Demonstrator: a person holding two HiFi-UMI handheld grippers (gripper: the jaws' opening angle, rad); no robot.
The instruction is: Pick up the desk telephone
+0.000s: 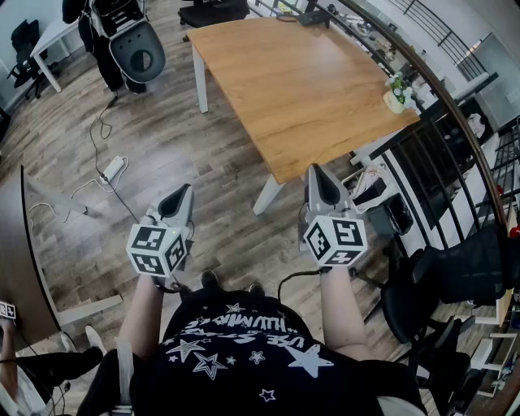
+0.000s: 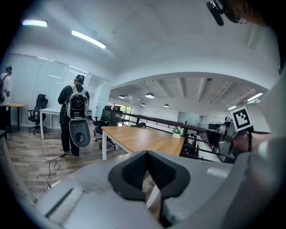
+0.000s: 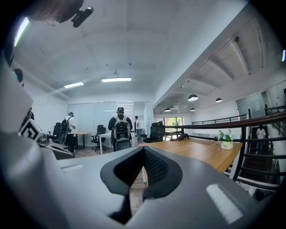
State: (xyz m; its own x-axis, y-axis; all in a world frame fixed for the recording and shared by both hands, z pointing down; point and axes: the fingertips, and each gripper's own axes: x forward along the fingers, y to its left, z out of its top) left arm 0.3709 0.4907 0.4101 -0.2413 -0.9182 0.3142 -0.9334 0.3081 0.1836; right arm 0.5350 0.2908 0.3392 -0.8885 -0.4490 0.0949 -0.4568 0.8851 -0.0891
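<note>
Well left of the table (image 1: 301, 81), one white power strip (image 1: 113, 167) lies on the grey-brown plank floor (image 1: 187, 138), with a thin cord curling beside it. Beyond the table's far left corner stands a person with a backpack (image 2: 75, 117). The right gripper view shows three people in that area.

The left gripper (image 1: 184, 193) hangs over the floor off the table's near left. Its two grey, padded jaws are pressed together at the tips with nothing between them.

The table is one broad rectangle of smooth light wood on white legs, two of which show from the head view. Its top is bare in the middle. At its far edge lies one low dark thing (image 1: 313, 16), which is too small to tell whether it is the telephone.

The right gripper (image 1: 318, 175) is just off the table's near corner, with its jaws likewise closed on nothing.

One small potted plant (image 1: 396, 99) in a pale pot sits at the table's right edge. Just right of that edge runs a black metal railing (image 1: 443, 154) with upright bars.
</note>
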